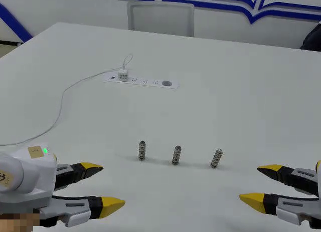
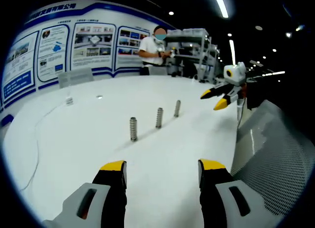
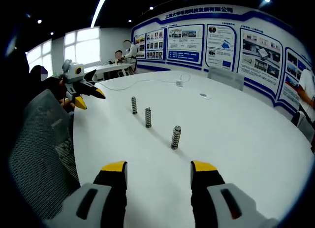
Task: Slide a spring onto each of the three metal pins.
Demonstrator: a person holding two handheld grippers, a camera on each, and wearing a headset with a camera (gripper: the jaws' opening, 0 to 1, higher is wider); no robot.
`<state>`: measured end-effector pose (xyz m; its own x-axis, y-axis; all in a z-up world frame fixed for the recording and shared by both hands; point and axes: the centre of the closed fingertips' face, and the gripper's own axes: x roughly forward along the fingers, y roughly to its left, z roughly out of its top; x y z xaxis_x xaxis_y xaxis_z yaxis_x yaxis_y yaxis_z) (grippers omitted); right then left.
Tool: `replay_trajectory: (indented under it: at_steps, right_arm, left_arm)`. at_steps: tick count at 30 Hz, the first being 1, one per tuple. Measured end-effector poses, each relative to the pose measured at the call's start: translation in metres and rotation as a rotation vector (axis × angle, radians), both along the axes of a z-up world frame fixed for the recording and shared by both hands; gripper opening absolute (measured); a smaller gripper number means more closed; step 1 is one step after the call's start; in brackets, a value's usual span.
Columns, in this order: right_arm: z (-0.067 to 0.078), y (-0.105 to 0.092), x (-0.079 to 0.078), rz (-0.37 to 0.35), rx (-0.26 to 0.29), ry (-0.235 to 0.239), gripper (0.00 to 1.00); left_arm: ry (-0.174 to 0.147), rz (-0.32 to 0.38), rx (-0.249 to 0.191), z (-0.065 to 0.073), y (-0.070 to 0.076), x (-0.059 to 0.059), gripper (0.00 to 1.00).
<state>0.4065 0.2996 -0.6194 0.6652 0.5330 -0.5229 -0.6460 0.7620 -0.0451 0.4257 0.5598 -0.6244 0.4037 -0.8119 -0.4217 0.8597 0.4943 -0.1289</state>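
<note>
Three upright metal pins stand in a row on the white table, each with a spring around it: the left pin [image 1: 142, 151] [image 2: 133, 129] [image 3: 134, 105], the middle pin [image 1: 176, 155] [image 2: 159, 117] [image 3: 147, 117] and the right pin [image 1: 216, 158] [image 2: 177, 108] [image 3: 175, 137]. My left gripper [image 1: 100, 186] [image 2: 161, 168] [image 3: 90, 97] hovers open at the near left, nothing between its yellow-tipped fingers. My right gripper [image 1: 261, 183] [image 3: 158, 168] [image 2: 218, 99] hovers open at the near right, also holding nothing. Both are short of the pins.
A white power strip [image 1: 142, 81] with a plugged-in adapter and a cable [image 1: 60, 106] lies farther back on the table. A chair [image 1: 160, 17] stands at the far edge. A mesh chair back [image 2: 275, 154] is beside me. A person [image 2: 150, 48] stands in the background.
</note>
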Motion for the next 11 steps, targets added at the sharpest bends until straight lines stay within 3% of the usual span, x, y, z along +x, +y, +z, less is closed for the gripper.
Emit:
replay_trajectory:
  at_steps: [11]
  right_arm:
    - [-0.0008, -0.0007, 0.0000, -0.016, 0.008, 0.008, 0.53]
  left_arm:
    - [0.003, 0.006, -0.004, -0.0001, 0.0002, 0.0009, 0.61]
